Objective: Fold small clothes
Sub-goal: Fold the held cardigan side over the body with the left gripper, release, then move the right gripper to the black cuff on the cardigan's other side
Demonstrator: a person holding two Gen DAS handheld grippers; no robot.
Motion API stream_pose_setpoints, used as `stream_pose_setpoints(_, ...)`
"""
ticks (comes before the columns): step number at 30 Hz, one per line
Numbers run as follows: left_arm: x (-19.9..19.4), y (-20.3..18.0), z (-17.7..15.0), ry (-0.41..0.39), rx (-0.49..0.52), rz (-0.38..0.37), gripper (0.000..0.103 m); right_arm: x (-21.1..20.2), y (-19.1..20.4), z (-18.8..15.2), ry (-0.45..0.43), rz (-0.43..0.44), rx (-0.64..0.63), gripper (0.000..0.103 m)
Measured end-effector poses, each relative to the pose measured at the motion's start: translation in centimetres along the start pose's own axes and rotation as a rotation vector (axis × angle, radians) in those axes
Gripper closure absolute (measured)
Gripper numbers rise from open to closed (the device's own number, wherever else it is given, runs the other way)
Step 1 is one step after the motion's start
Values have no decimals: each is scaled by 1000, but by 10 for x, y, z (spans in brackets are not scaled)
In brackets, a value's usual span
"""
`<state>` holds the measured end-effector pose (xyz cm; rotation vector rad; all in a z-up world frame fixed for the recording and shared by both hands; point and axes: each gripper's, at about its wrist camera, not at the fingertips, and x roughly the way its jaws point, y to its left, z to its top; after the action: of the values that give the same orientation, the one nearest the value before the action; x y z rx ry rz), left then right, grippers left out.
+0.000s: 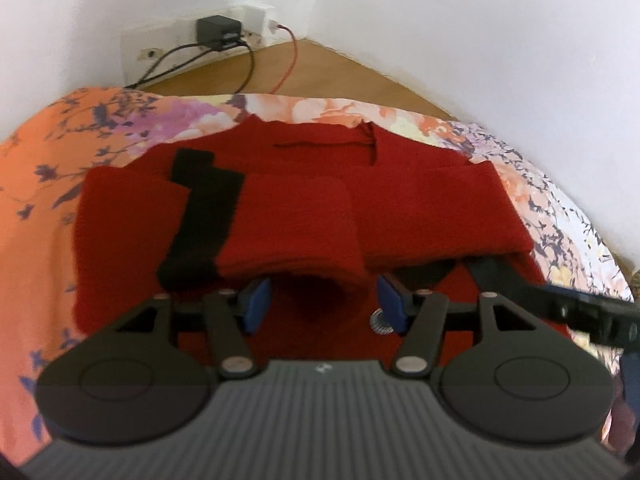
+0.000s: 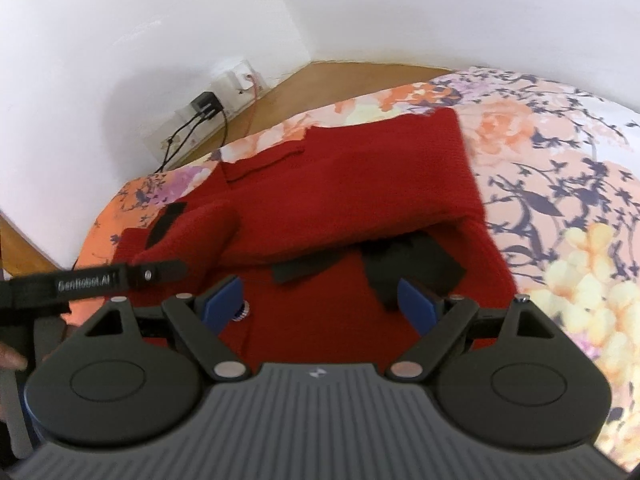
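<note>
Red knit: a fuzzy red garment with black bands lay folded over itself on the bedspread, its rolled fold edge just ahead of the left jaws.
Bedspread: smooth cloth, orange and white with purple flowers and dark sprigs.
Left gripper: jaws stood partly apart, blue pads bare; the red fold hung between them, not pinched.
Right gripper: jaws stood wide, nothing gripped; flat red knit lay under them, and a black patch sat just beyond the right-hand pad.
Raised flap: a thick red layer sloped up ahead of the right jaws.
Far side: white wall, wooden floor, black plug with trailing cables.
</note>
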<state>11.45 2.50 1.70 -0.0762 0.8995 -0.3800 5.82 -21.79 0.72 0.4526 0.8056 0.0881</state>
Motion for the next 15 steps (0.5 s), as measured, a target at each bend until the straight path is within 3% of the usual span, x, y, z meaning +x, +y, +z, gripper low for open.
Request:
stream_pose_setpoints(9, -29, 45, -18, -24, -68, 53, 43, 42, 28, 12, 80, 109, 10, 14)
stream_pose_setpoints(15, -35, 77, -32, -22, -157, 131, 43, 77, 52, 20, 155, 171, -1, 14)
